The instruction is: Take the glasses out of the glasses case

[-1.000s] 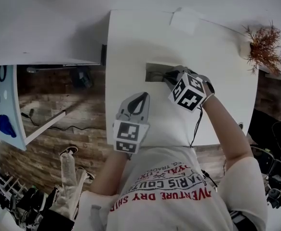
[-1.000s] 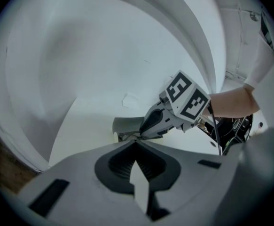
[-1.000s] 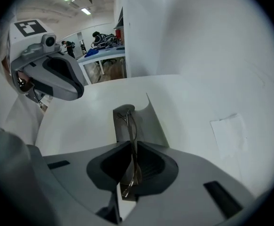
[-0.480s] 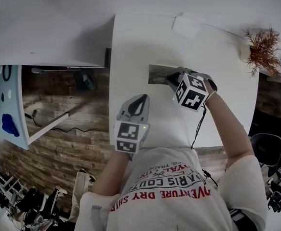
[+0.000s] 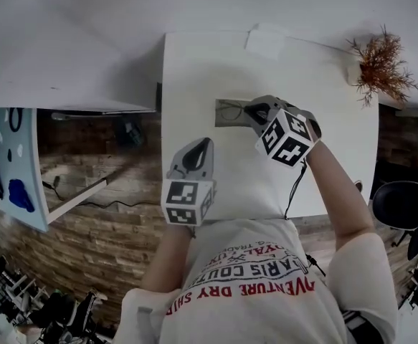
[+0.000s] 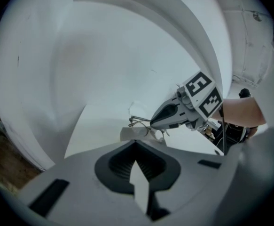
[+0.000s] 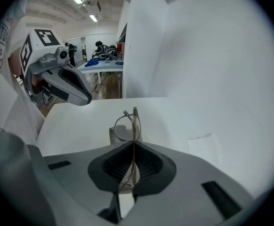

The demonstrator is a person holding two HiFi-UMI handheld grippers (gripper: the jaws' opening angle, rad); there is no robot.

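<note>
Thin wire-rimmed glasses (image 7: 129,125) stand on edge between the jaws of my right gripper (image 7: 129,175), which is shut on their frame. In the head view the right gripper (image 5: 250,112) holds the glasses (image 5: 231,110) just over the flat grey glasses case (image 5: 223,119) in the middle of the white table (image 5: 194,63). The left gripper view shows the glasses (image 6: 143,125) sticking out of the right gripper's tip above the case (image 6: 126,134). My left gripper (image 5: 205,144) is shut on nothing, near the table's front left, apart from the case.
A white paper note (image 5: 266,41) lies at the table's far edge, and a dried plant in a small pot (image 5: 379,64) stands at the far right corner. White walls enclose the table on the far side and the left.
The head view has shifted slightly. Both grippers hold about the same places, with the right one still at the case and the glasses in it.
</note>
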